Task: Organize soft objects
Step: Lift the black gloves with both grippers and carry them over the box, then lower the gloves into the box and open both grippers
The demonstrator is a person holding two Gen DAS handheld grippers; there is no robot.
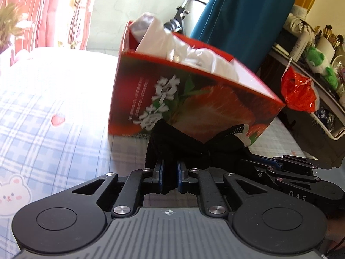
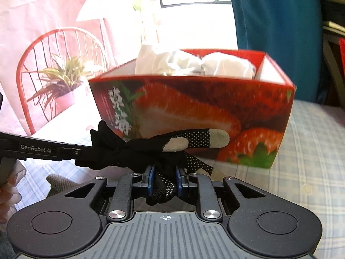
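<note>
Both jaws, left gripper (image 1: 170, 178) and right gripper (image 2: 165, 180), clamped on black glove (image 2: 148, 149) before strawberry box (image 2: 194, 116), open checked bedsheet (image 1: 54, 142) leftward

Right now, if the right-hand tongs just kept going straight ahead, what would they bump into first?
Probably the strawberry box. The right tongs already clamp a black glove, and the box's printed side stands directly beyond it, though the gap is hard to judge.

- Left gripper (image 1: 170, 178): jaws nearly closed, pinching black glove (image 1: 172, 149)
- Right gripper (image 2: 165, 180): jaws narrow, clamped on same glove, tilted downward
</note>
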